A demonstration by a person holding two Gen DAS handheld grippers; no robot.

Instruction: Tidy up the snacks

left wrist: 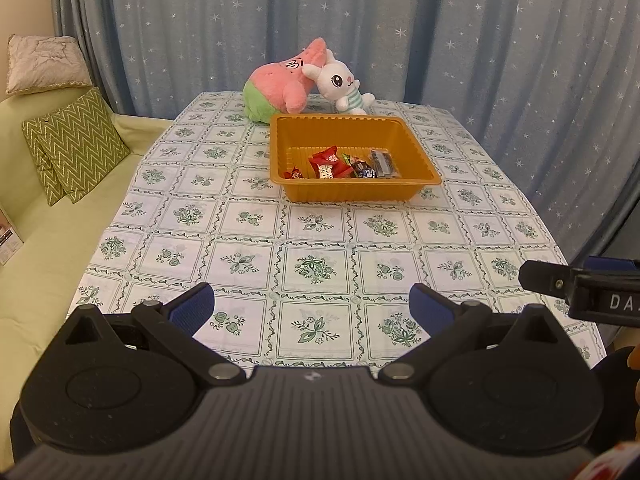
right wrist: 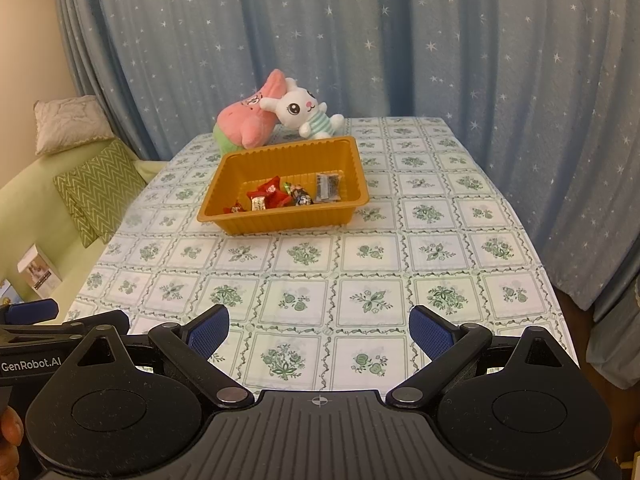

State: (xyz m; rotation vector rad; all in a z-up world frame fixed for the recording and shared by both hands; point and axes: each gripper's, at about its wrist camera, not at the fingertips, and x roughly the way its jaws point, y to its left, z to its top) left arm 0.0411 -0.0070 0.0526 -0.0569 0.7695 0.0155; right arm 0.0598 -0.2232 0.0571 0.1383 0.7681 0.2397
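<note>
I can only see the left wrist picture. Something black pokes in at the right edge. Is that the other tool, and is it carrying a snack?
Observer: Yes, that's the right tool. Its own camera shows it open, with only bare tablecloth between its fingers.
Operator: Is anything written on the tool I'm looking along?
Observer: The right wrist view catches the side of the left tool, and a label there reads "GenRobot.AI".
Operator: Is somebody holding it?
Observer: It looks so. Part of a hand shows just under that label, in the bottom left corner.
</note>
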